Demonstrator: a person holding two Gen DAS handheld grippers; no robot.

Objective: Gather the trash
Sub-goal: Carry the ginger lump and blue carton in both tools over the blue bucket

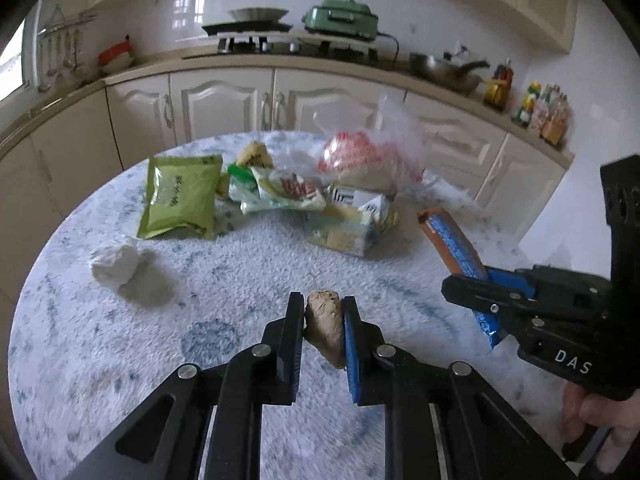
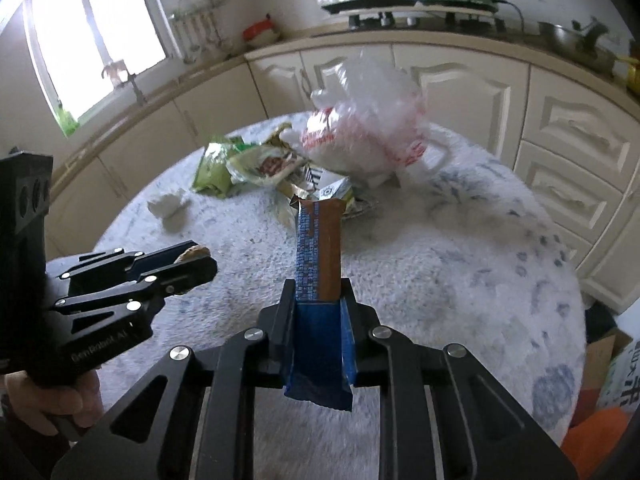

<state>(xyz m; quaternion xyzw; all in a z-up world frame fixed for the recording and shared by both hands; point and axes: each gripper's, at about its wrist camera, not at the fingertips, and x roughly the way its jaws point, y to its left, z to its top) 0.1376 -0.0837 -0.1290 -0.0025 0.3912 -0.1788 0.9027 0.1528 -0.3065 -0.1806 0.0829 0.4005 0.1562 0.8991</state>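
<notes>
My left gripper (image 1: 323,322) has its fingers clamped on a small beige, rough-skinned lump (image 1: 326,328), lifted just above the round worktop with its fuzzy white-and-blue cover (image 1: 240,264). My right gripper (image 2: 318,300) has its fingers clamped on the near end of a long blue-and-brown snack wrapper (image 2: 318,244), which sticks out away from me. On the far side of the worktop lies the remaining trash: a flat green foil pouch (image 1: 178,196), crumpled printed wrappers (image 1: 280,192), a squashed pale carton (image 1: 352,224) and a clear plastic bag with red print (image 1: 360,160). A crumpled white tissue (image 1: 116,264) sits apart at the left.
</notes>
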